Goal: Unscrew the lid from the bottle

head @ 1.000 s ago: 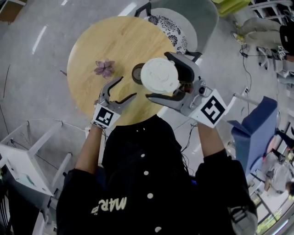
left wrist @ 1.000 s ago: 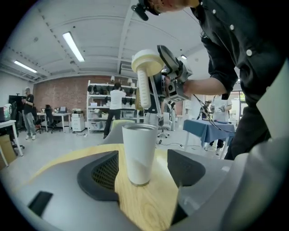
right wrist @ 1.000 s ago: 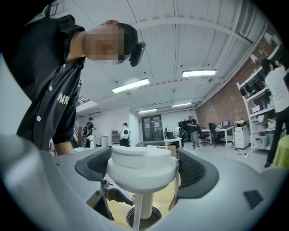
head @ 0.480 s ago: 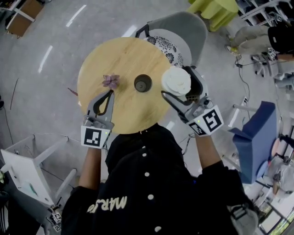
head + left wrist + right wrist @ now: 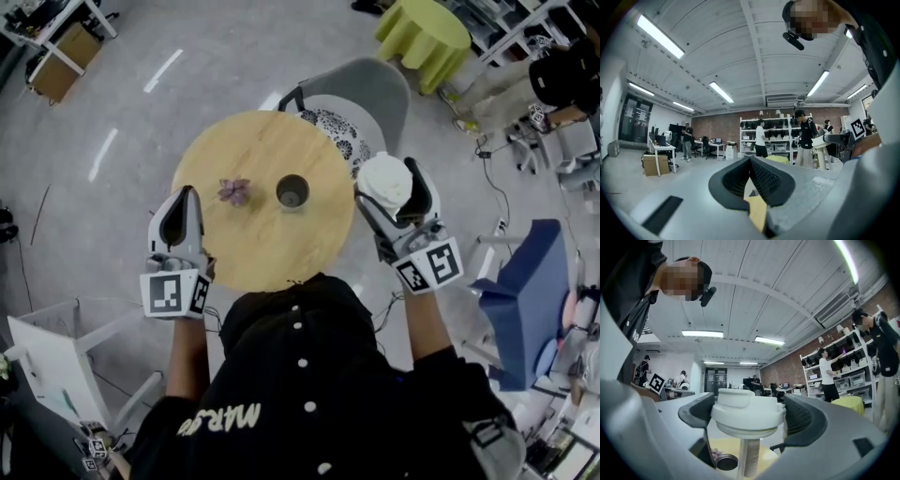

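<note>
Now lid (image 5: 384,180) off bottle, clamped in right gripper (image 5: 396,187), straw (image 5: 749,455) hanging down. Open bottle (image 5: 292,191) upright on table (image 5: 248,258), below and left of it. Left gripper (image 5: 185,197) closed, empty, opposite side, neither clearly nearer.

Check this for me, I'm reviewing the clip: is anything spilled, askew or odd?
Nothing is spilled or damaged. The bottle stands upright and open on the table, apart from a purple flower. Its lid, with a straw hanging below, is clamped in the right tool, off to the side. The left tool is shut and empty.
</note>
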The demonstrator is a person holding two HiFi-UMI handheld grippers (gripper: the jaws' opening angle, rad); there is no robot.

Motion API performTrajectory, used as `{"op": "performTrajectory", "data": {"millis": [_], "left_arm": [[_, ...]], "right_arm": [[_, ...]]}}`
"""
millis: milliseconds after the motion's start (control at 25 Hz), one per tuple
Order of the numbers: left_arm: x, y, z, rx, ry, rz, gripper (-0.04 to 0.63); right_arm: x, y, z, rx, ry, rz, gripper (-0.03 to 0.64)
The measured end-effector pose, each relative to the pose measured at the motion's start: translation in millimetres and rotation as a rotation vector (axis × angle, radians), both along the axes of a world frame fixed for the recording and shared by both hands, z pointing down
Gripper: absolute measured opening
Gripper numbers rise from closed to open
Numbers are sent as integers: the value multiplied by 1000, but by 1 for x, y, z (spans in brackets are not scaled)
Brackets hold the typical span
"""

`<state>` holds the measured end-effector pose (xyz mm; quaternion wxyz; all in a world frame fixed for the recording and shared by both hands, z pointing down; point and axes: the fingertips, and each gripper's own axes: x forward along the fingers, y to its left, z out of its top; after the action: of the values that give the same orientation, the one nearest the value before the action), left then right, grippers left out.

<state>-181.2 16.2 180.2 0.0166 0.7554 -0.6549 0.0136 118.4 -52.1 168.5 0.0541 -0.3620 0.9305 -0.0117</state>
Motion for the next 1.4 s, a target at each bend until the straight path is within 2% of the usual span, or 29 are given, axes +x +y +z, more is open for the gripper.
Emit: {"op": "performTrajectory", "data": {"millis": [160, 480, 1000, 1400], "left_arm": [[-10, 12, -24, 37, -20, -33, 5], [-7, 27, -33, 48, -92, -20, 5], [-1, 33, -29, 49, -86, -20, 5], [2, 31, -37, 80, -112, -9, 5]], "right_arm": [[9, 6, -10, 23, -6, 34, 468], [16, 17, -19, 54, 11, 66, 466], [18, 23, -18, 43, -8, 67, 466], [12, 25, -13, 38, -4, 65, 466]]}}
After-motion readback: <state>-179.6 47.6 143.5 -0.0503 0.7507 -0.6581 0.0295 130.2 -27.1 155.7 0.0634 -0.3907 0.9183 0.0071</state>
